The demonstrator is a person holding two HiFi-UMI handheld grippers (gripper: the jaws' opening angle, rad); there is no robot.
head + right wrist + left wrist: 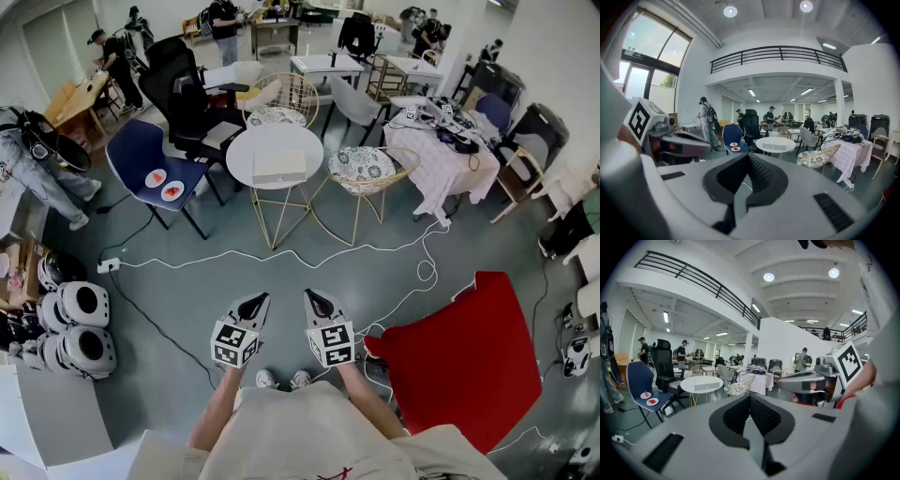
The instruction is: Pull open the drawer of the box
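left tongs pressed together, empty; right tongs likewise, just beside. box sits on round white counter; both tongs well short of counter.

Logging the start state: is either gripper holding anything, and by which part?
Nothing is held: the left gripper and right gripper have shut, empty jaws.

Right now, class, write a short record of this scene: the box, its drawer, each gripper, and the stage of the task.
box: on the round white table, ahead of the person
drawer: not pulled out, as far as shows
left gripper: fingers together, empty, well short of the box
right gripper: fingers together, empty, beside the left
task stage: not yet begun
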